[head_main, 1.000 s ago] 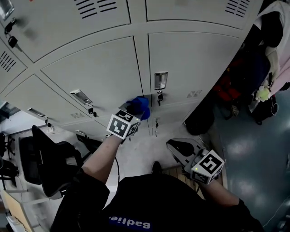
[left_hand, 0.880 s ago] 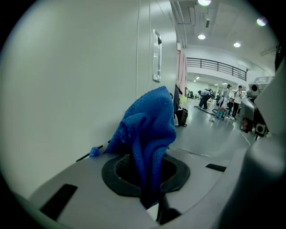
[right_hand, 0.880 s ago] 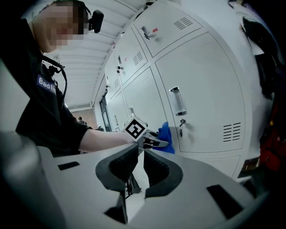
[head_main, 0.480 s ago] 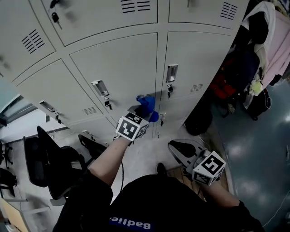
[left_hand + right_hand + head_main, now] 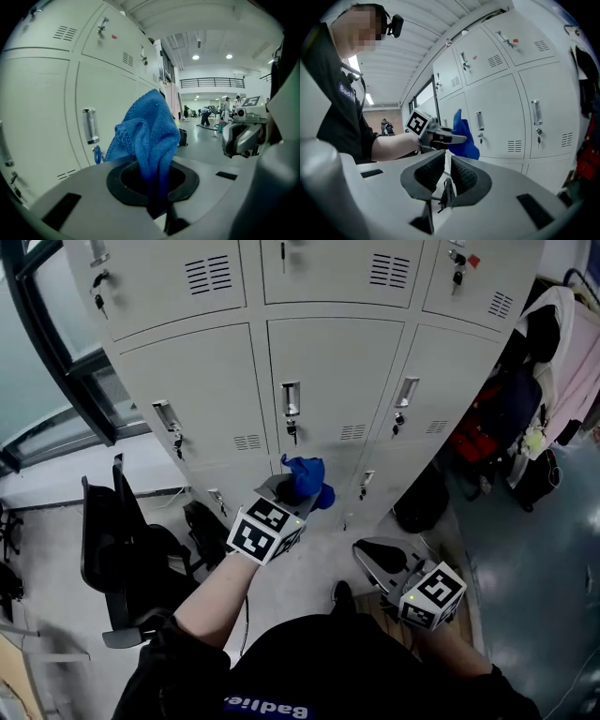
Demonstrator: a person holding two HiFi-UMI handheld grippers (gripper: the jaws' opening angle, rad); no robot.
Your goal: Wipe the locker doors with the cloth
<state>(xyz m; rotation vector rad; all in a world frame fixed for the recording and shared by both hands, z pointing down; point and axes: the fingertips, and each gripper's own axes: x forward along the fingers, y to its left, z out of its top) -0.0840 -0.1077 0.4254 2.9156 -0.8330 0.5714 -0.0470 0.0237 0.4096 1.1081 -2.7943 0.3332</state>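
My left claw pinches blue cloth near locker doors | my right claw pressed together, empty.

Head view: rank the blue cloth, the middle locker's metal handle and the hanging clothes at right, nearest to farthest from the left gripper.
1. Blue cloth, clamped in the left gripper.
2. Metal handle, on the door ahead.
3. Hanging clothes, far right.

The left gripper has its jaws pinched on a crumpled blue terry cloth, which stands up towards 12 o'clock out of the dark oval socket. Pale grey metal locker doors fill the 9 to 11 o'clock side, with an upright chrome handle at the cloth's 9 o'clock
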